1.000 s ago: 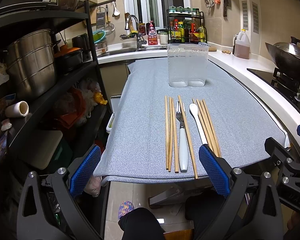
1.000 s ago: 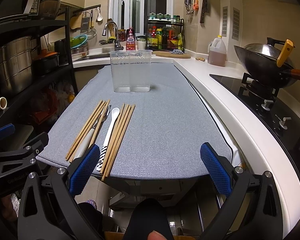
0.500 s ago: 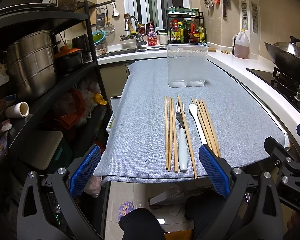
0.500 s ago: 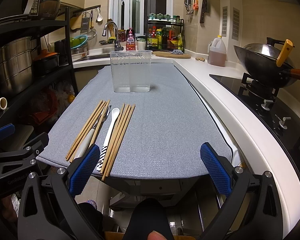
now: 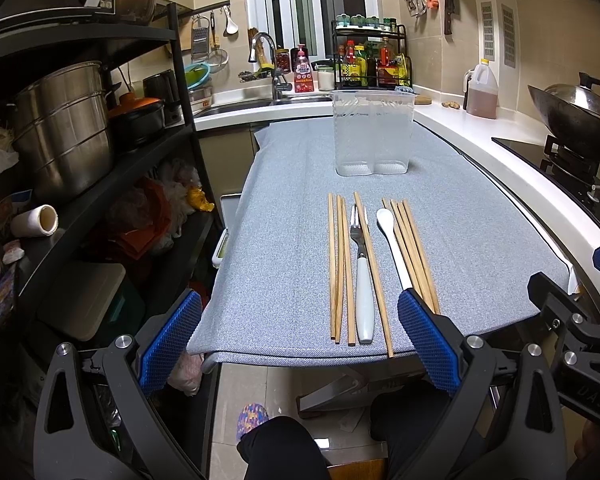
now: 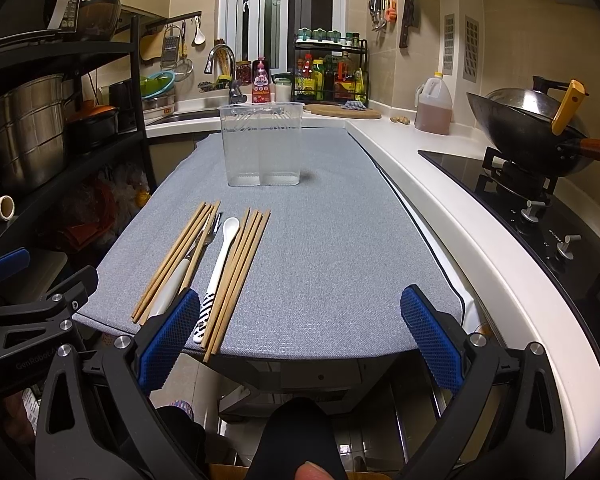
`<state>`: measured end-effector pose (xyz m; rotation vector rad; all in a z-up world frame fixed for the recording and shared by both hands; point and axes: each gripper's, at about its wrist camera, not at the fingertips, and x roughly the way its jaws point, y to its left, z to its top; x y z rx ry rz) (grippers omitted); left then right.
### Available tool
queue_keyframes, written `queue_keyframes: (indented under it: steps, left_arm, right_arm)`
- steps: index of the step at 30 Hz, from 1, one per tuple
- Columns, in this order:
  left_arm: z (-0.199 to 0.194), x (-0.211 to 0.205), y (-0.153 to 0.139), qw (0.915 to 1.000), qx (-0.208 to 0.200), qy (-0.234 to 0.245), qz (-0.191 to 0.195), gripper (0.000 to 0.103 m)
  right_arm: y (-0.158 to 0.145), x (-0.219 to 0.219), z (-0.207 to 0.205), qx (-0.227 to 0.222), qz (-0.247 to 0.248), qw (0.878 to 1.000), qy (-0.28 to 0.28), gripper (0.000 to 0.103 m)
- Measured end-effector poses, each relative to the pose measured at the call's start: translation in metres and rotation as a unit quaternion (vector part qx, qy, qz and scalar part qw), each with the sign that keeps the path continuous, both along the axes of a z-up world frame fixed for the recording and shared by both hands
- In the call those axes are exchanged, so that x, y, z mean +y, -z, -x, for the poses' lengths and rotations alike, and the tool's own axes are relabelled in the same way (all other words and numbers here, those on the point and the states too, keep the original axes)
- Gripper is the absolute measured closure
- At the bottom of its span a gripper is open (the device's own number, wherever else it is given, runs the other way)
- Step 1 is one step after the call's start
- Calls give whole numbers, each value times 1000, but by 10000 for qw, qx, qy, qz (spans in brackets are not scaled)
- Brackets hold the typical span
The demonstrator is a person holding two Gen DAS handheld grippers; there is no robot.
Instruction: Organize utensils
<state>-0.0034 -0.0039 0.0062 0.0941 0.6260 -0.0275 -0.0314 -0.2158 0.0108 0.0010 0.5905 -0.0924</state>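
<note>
Left gripper (image 5: 298, 336) and right gripper (image 6: 300, 334) both held with jaws wide apart, nothing between them, at the near edge of the desk (image 5: 284, 240) — chopsticks (image 5: 340, 264), fork (image 5: 362, 276), white spoon (image 5: 392, 244) lie in a row; clear holder (image 5: 372, 132) stands upright beyond them

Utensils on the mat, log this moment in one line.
left gripper open, empty | right gripper open, empty | chopsticks, fork, spoon on mat | clear holder empty
</note>
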Motion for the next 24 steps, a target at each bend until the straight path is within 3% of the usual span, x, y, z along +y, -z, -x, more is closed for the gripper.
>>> queue_keyframes:
  steps: [24]
  left_arm:
    - [-1,-9,-15,9999,-117,47,-24,8]
  right_arm:
    - [-9,-2,3,-82,21,10000,-1,5]
